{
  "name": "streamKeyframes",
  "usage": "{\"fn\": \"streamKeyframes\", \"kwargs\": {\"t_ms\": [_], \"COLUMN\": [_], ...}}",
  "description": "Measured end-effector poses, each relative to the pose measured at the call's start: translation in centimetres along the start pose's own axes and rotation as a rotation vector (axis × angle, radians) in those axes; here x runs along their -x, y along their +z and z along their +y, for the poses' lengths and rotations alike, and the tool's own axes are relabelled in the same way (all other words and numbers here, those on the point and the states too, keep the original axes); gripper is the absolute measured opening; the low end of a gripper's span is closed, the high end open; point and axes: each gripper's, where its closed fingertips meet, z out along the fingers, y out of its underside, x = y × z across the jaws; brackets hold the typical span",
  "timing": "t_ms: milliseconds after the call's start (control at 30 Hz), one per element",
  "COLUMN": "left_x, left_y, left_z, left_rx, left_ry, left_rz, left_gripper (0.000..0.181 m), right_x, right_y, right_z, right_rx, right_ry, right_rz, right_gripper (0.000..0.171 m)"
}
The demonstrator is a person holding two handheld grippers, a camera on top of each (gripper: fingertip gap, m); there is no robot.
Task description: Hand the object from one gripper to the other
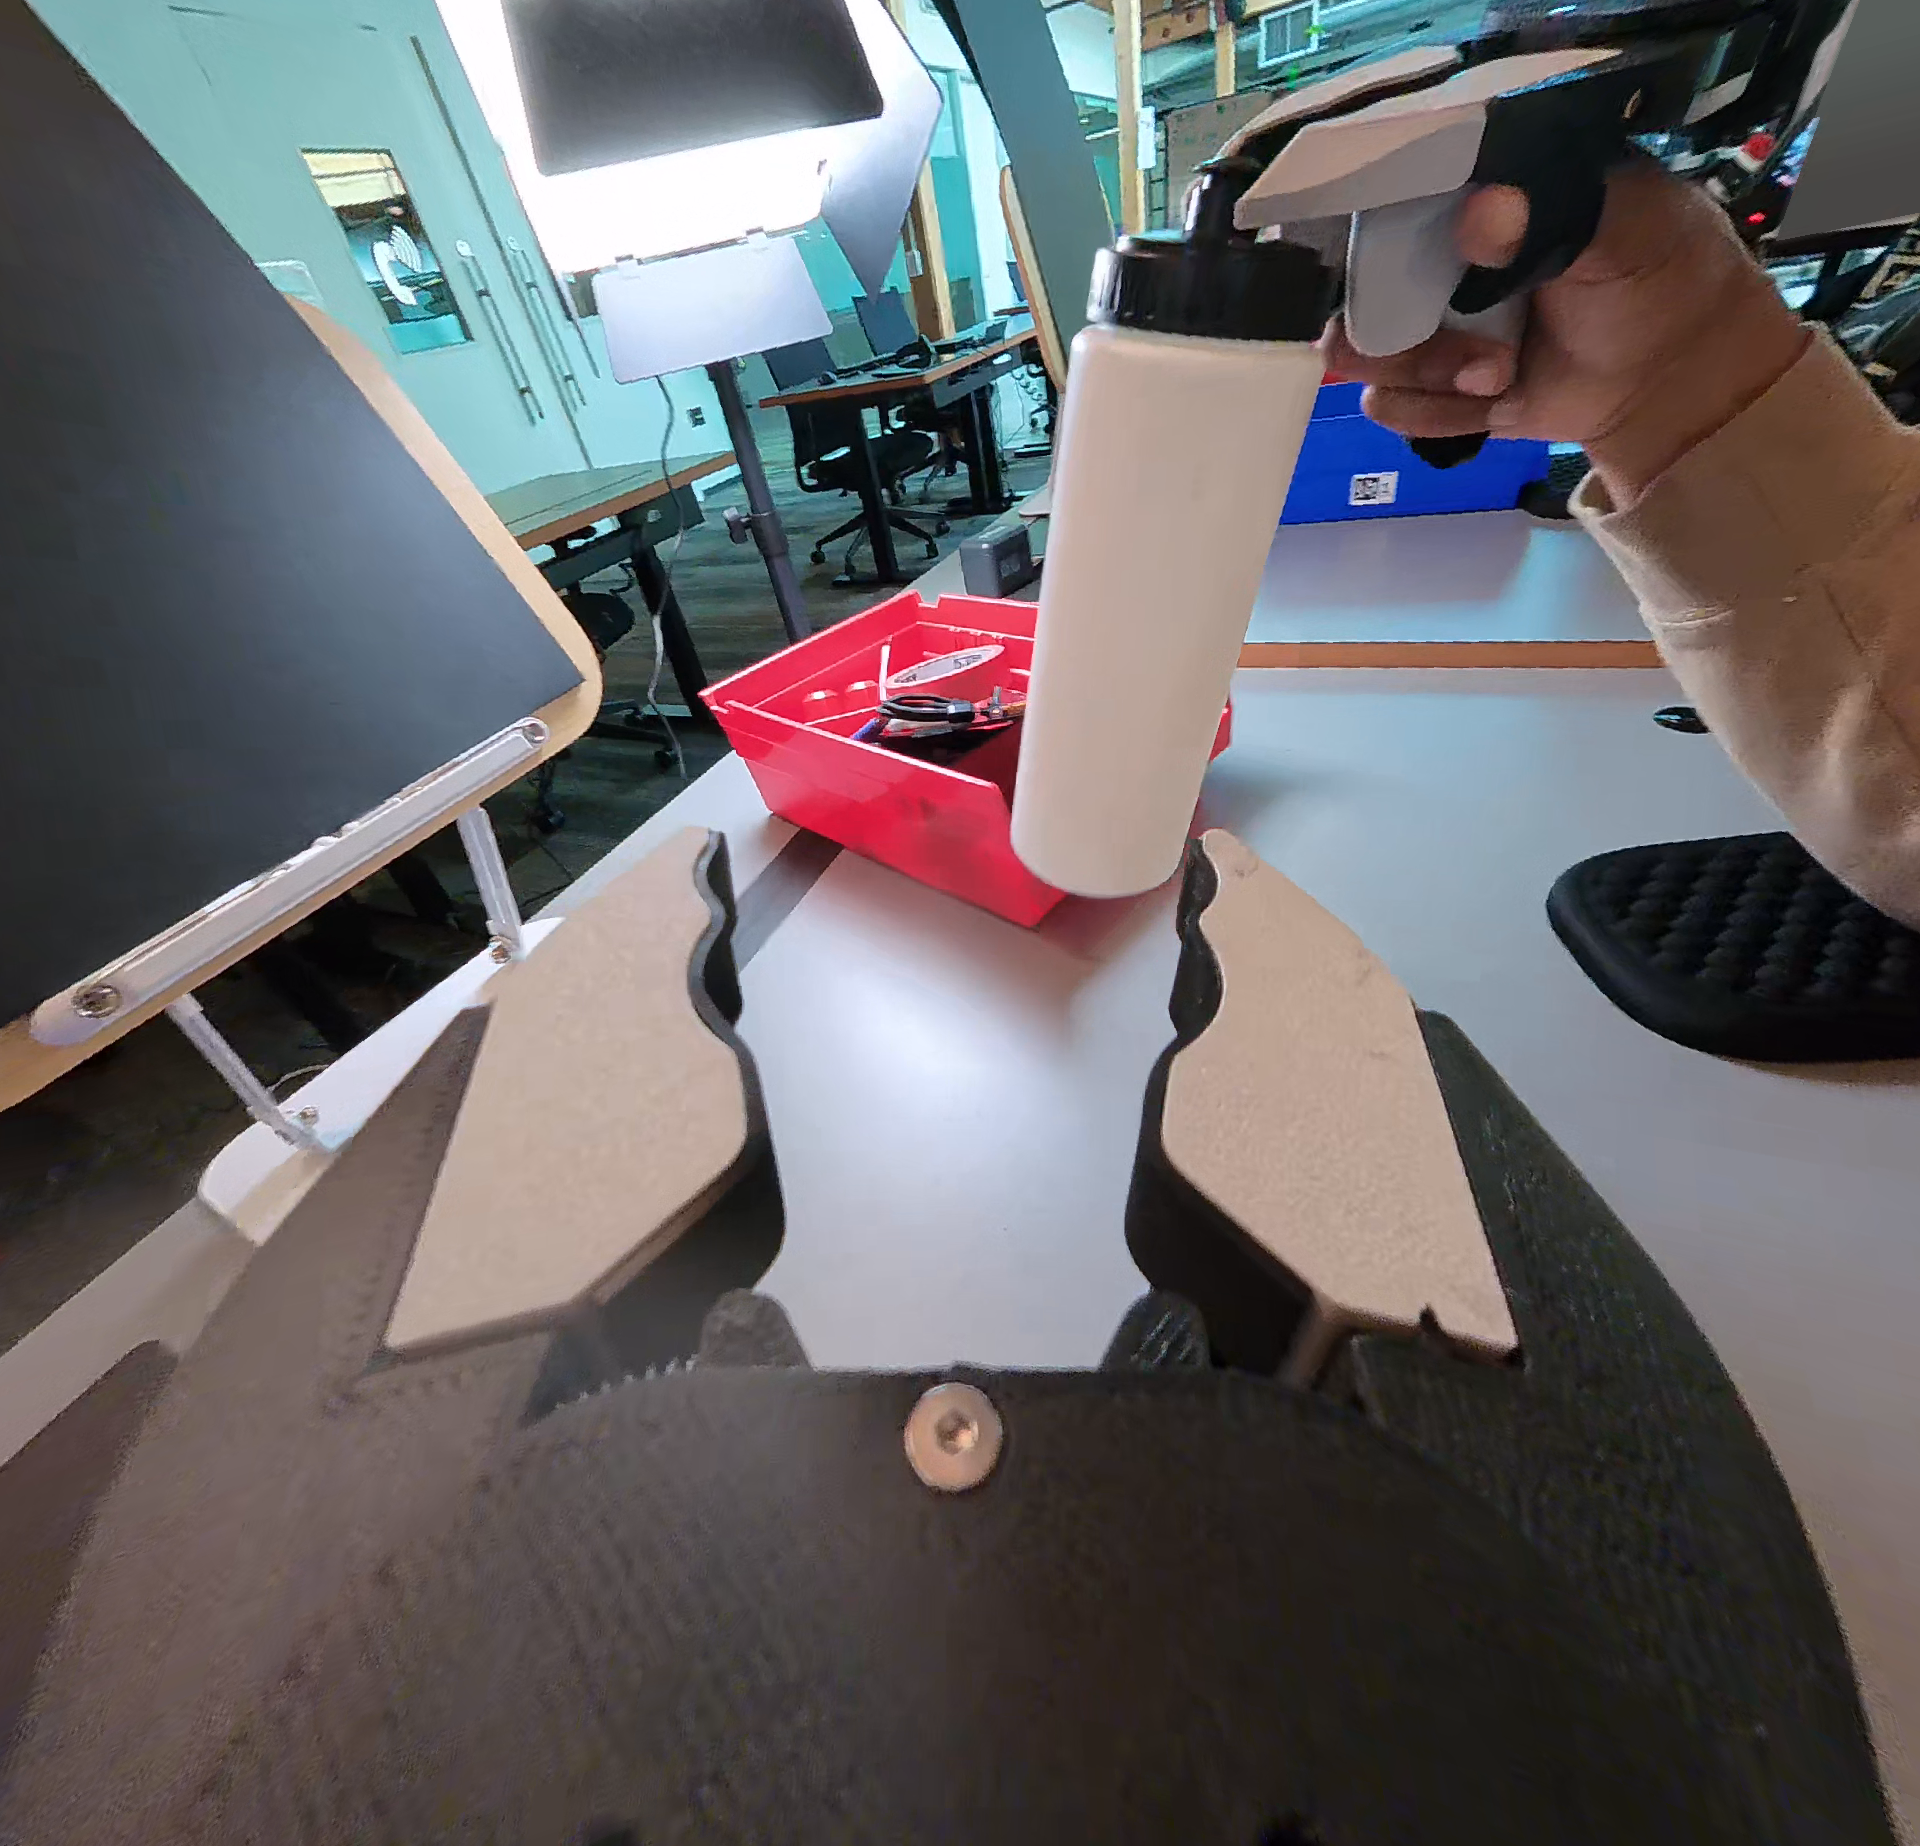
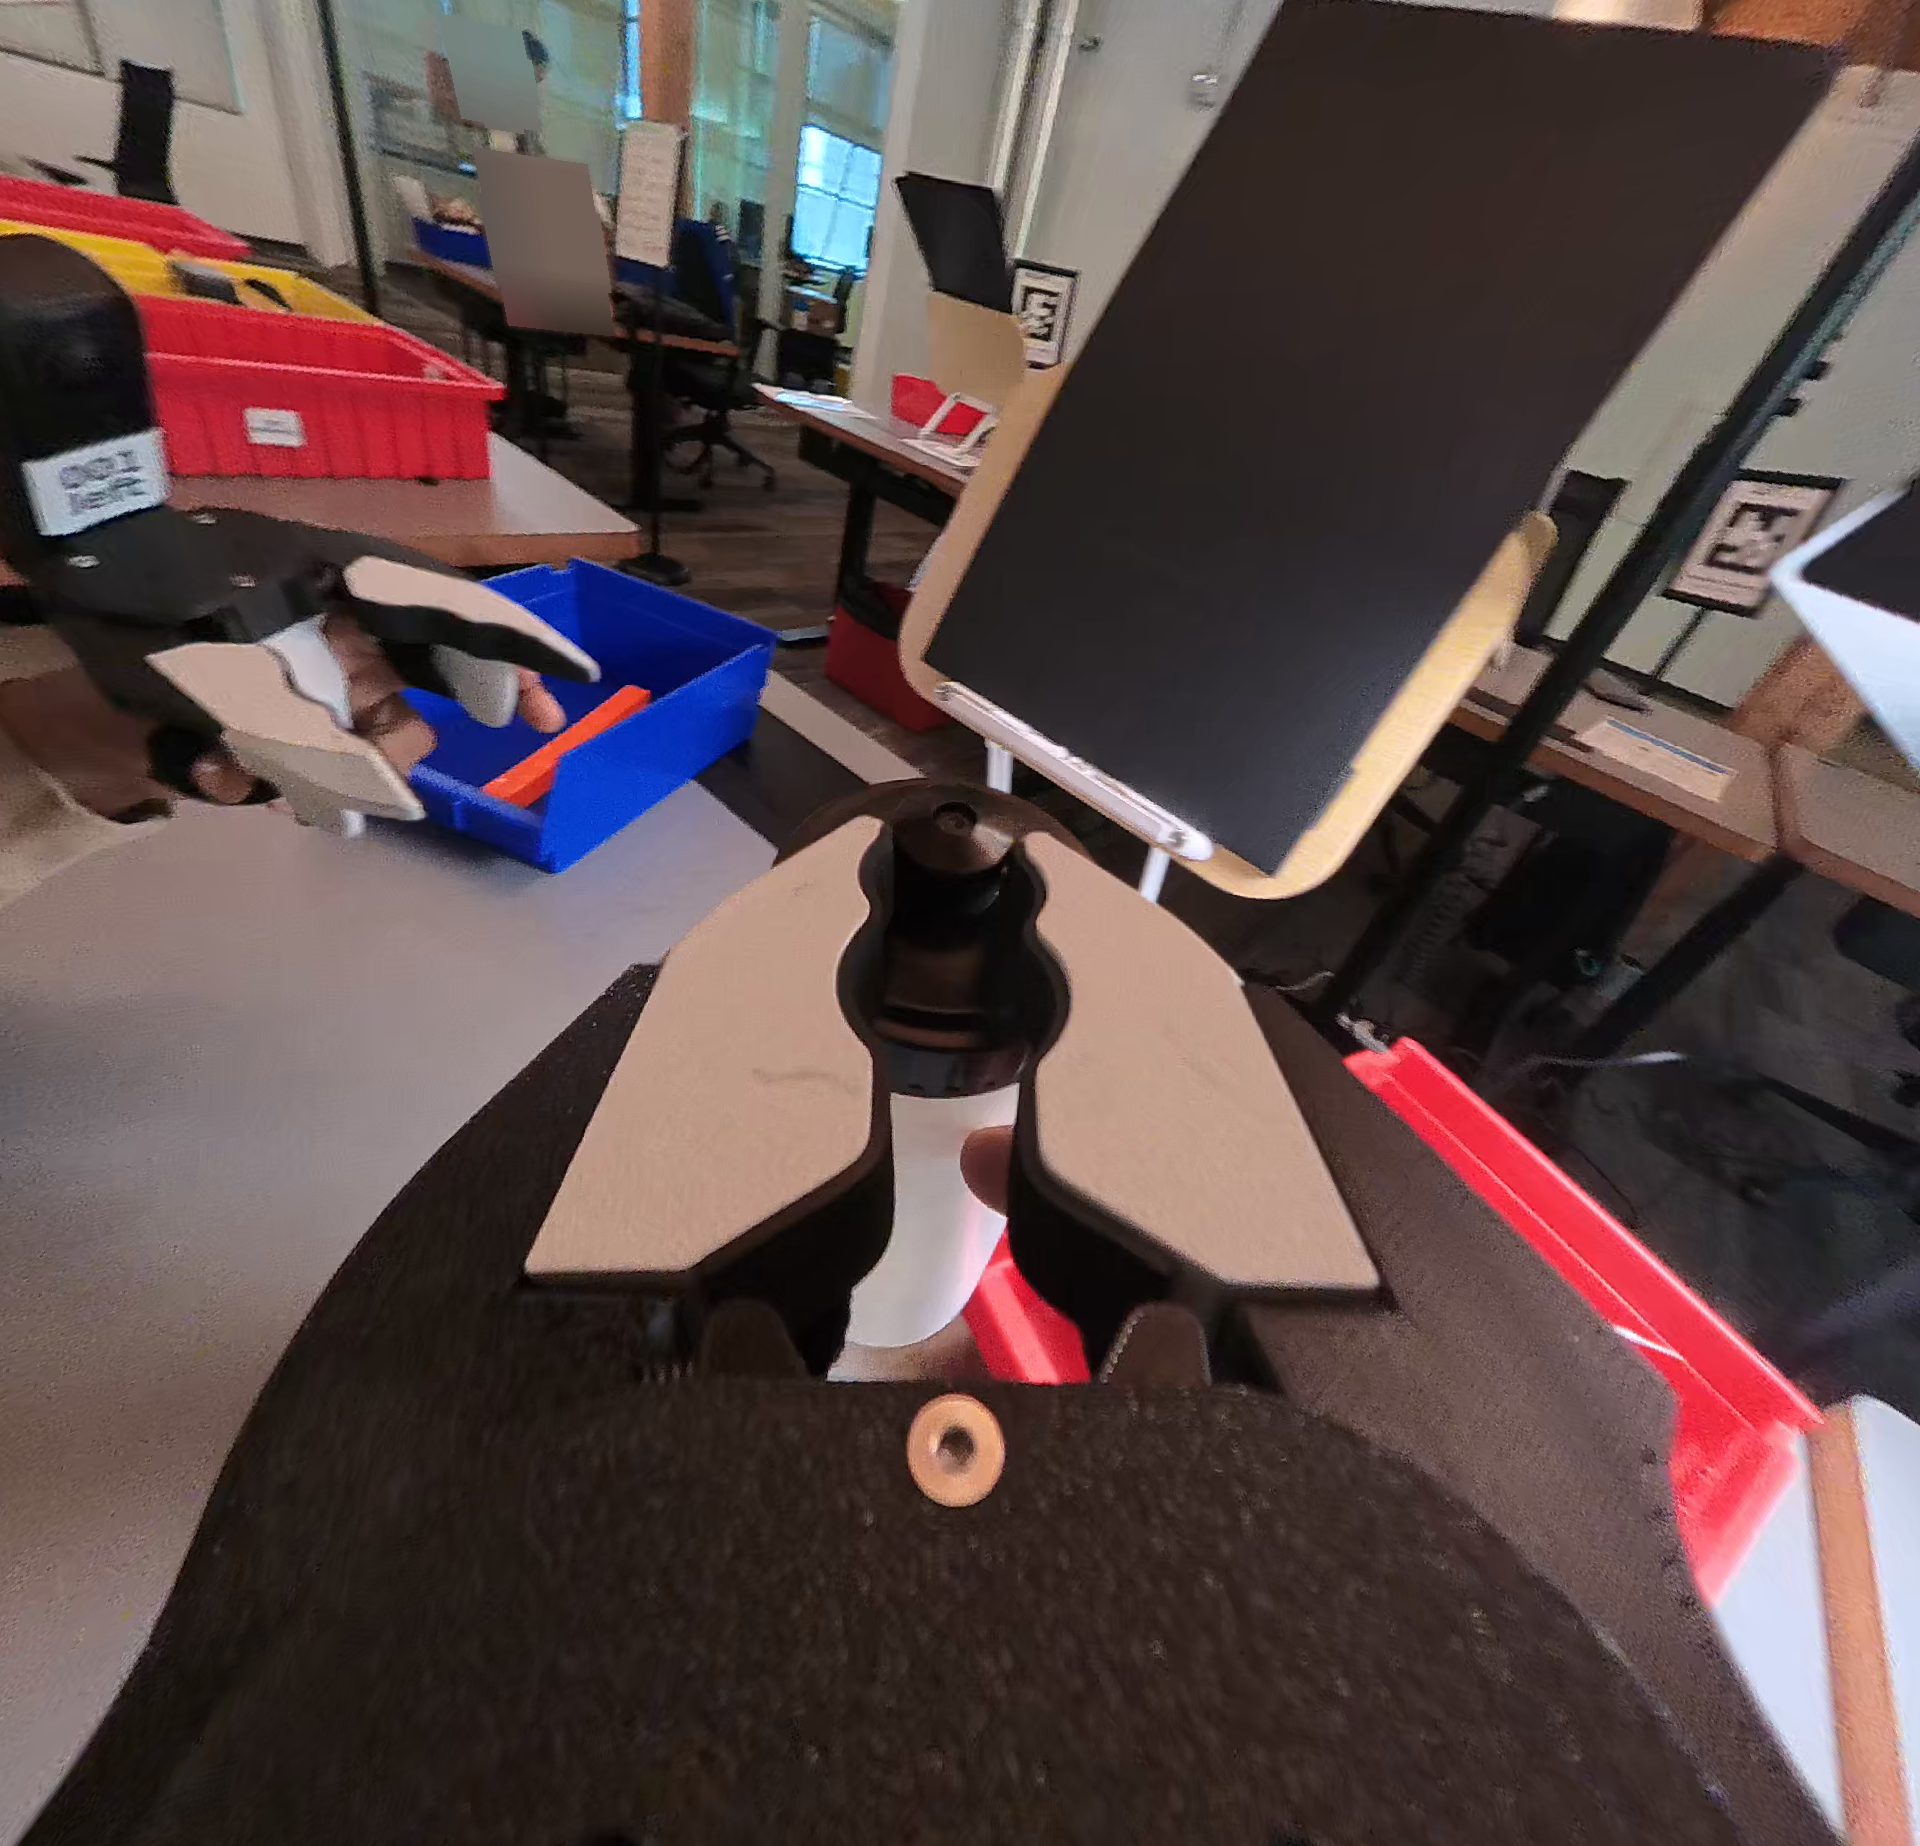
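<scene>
We've got the white bottle (image 1: 1153,591) hanging in the air over the table (image 1: 1403,861), right gripper (image 2: 951,866) jaws pinching its black cap. Left gripper (image 1: 951,923) sits just below with jaws spread, empty. Red bin (image 1: 862,768) is behind, near the table's far edge.

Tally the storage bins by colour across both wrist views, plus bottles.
Red plastic bins: 3, one behind the bottle, one on the far table, one at the back behind the yellow
Blue plastic bins: 1
Yellow plastic bins: 1
White plastic bottle with black cap: 1
Total: 6
</scene>
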Motion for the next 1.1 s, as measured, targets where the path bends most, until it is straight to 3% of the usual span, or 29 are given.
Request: {"fn": "streamKeyframes", "kwargs": {"t_ms": [200, 367, 467, 633, 800, 933, 1033, 1100], "left_x": [-4.1, -8.9, -11.4, -9.3, -5.5, -3.5, -2.1, -1.7], "left_y": [0.3, 0.3, 0.2, 0.5, -1.7, -5.0, -7.4, -8.5], "left_z": [-0.7, -1.8, -0.9, -2.8, -5.6, -8.6, -10.9, -11.8], "left_rx": [0.0, 0.027, 0.106, 0.043, -0.075, -0.249, -0.423, -0.499], "left_ry": [-0.036, 0.078, 0.17, 0.242, 0.189, 0.022, -0.066, -0.117], "left_rz": [0.21, 0.34, 0.413, 0.229, 0.098, 0.131, 0.127, 0.149], "left_gripper": [0.088, 0.093, 0.081, 0.08, 0.079, 0.078, 0.078, 0.078], "right_x": [9.0, 17.4, 20.2, 18.9, 13.9, 12.8, 15.6, 18.2], "right_y": [2.5, 3.5, 3.8, 4.0, 3.0, 5.7, 8.5, 10.1], "right_z": [-0.2, 1.1, 1.8, -0.3, -3.7, 1.2, 6.5, 8.8], "right_rx": [-0.025, 0.0, 0.023, -0.072, -0.24, -0.093, 0.033, 0.019], "right_ry": [-0.147, -0.285, -0.327, -0.392, -0.125, -0.116, 0.031, 0.172], "right_rz": [-0.353, -0.626, -0.697, -0.536, -0.436, -0.486, -0.68, -0.806], "right_gripper": [0.02, 0.021, 0.021, 0.026, 0.053, 0.079, 0.09, 0.091]}}
